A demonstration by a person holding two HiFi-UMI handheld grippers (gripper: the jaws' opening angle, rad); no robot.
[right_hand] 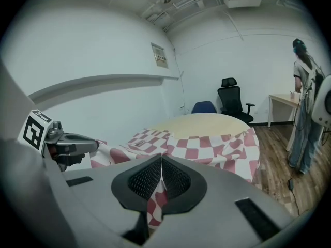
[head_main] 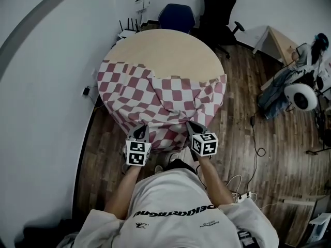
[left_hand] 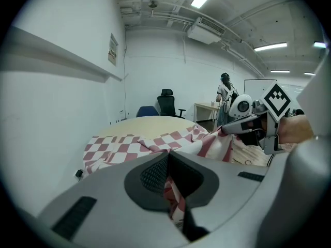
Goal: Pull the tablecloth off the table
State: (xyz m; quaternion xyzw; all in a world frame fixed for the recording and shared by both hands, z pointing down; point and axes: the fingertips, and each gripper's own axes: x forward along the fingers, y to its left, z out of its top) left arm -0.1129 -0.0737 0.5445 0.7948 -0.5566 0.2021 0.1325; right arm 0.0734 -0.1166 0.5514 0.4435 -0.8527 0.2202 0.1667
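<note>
Left gripper (left_hand: pixel 167 175) and right gripper (right_hand: pixel 160 184) each pinched the checked tablecloth (head_main: pixel 155 98) between closed fingers; the rest lay ahead of them (over only the near half of the round table (head_main: pixel 170 50)). An uneven tug could slip it from one pinch.

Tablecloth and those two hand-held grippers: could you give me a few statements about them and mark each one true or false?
1. The tablecloth covers the whole table. False: the far part of the top is bare wood, and the cloth lies bunched on the near part.
2. The left gripper and the right gripper are each shut on the tablecloth. True.
3. The table is square. False: it is round.
4. The tablecloth is checked in red and white. True.
5. A black chair stands beyond the table. True.
</note>
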